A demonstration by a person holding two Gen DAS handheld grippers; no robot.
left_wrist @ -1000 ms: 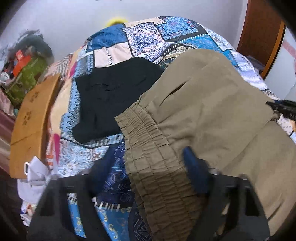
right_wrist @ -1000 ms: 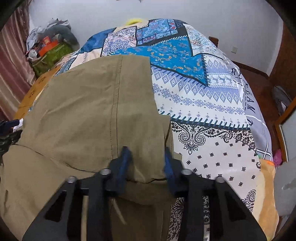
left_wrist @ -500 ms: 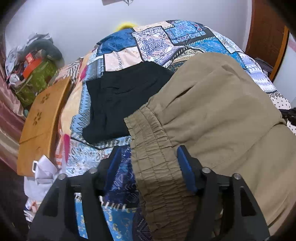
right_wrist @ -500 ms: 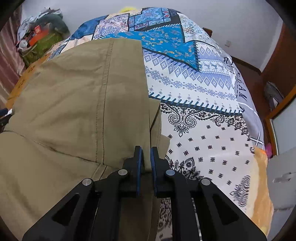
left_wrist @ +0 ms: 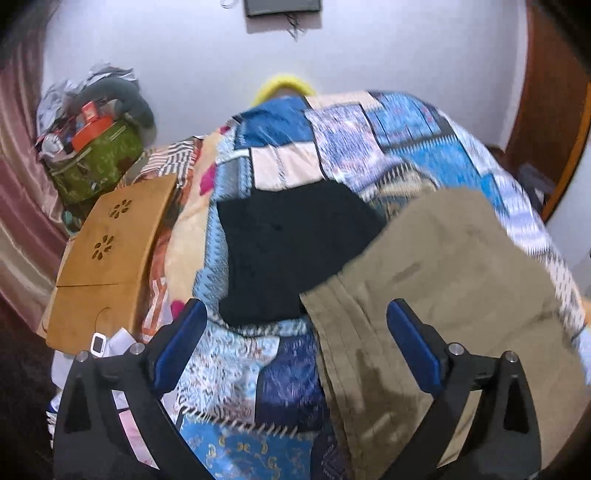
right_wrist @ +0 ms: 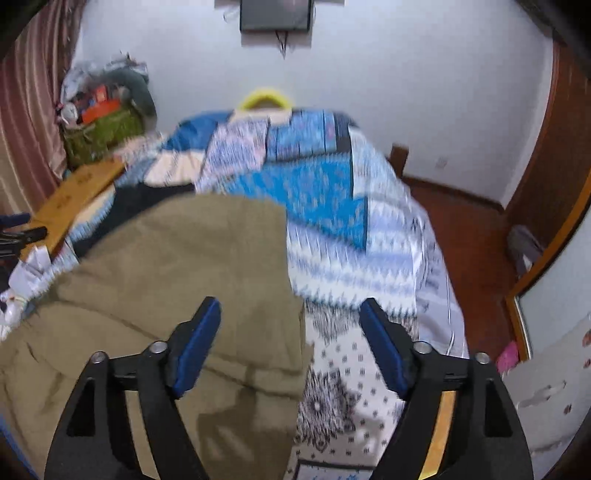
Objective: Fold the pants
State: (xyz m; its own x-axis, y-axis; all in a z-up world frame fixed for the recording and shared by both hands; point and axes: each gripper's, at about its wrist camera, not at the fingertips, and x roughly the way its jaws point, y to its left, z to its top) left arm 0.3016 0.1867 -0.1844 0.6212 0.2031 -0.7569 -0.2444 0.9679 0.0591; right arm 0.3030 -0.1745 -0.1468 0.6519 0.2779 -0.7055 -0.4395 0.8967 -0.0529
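Note:
Olive-green pants (left_wrist: 443, 280) lie folded over on the patterned bedspread (left_wrist: 332, 147); their elastic waistband edge (left_wrist: 332, 332) faces me in the left wrist view. My left gripper (left_wrist: 295, 339) is open and empty, lifted above the waistband edge. In the right wrist view the pants (right_wrist: 177, 280) fill the left half, with their right edge over the bedspread (right_wrist: 332, 206). My right gripper (right_wrist: 291, 332) is open and empty, raised above that edge.
A folded black garment (left_wrist: 291, 243) lies beside the pants. A wooden lap table (left_wrist: 110, 251) and a cluttered green bag (left_wrist: 96, 162) stand at the left. A wall screen (right_wrist: 275, 14) hangs ahead. A wooden door (right_wrist: 554, 147) and floor (right_wrist: 472, 251) are at right.
Both grippers have opened wide and let go of the pants. Both have lifted and pulled back, so more of the room and wall shows.

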